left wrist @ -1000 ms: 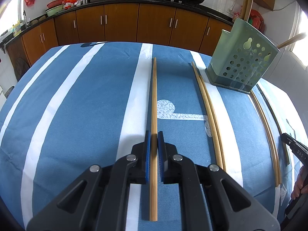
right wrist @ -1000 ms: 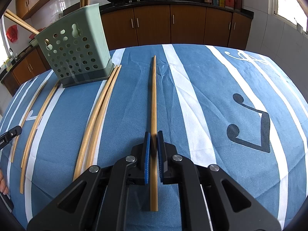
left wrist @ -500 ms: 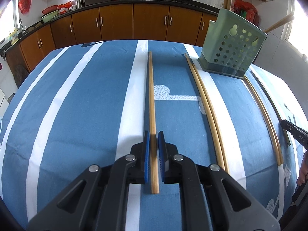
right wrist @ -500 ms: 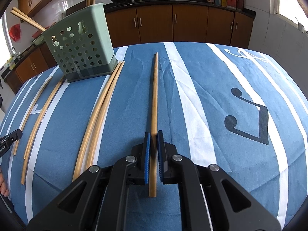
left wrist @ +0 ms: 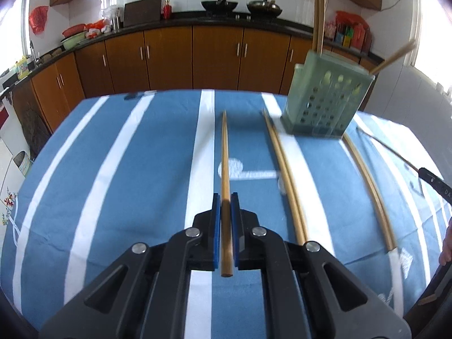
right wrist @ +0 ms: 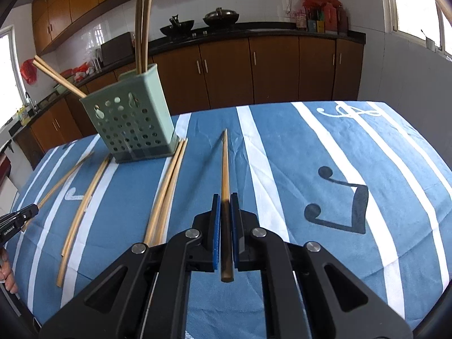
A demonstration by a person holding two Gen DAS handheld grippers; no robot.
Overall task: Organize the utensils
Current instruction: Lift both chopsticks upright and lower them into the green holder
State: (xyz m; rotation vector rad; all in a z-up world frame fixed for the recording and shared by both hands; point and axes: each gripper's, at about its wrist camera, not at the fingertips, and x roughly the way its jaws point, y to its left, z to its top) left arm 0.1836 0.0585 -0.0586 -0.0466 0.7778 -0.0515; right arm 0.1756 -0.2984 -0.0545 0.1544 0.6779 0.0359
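My left gripper [left wrist: 225,197] is shut on a wooden chopstick [left wrist: 225,155] and holds it above the blue striped cloth, pointing away from me. My right gripper [right wrist: 225,199] is shut on another wooden chopstick [right wrist: 225,163], lifted off the cloth with its shadow to its left. A green perforated utensil holder [left wrist: 325,104] stands at the far right in the left wrist view and at the far left in the right wrist view [right wrist: 132,121]; several chopsticks stand in it. Loose chopstick pairs [left wrist: 285,175] [right wrist: 166,189] lie on the cloth beside the holder.
More chopsticks [right wrist: 82,203] lie on the cloth left of the holder in the right wrist view. The table with the blue and white cloth [left wrist: 113,169] drops off at its edges. Brown kitchen cabinets [left wrist: 197,56] with a counter run behind it.
Both grippers have risen and tilted up with their chopsticks, which have lifted off the cloth. The holder and cabinets now appear lower and farther in view.
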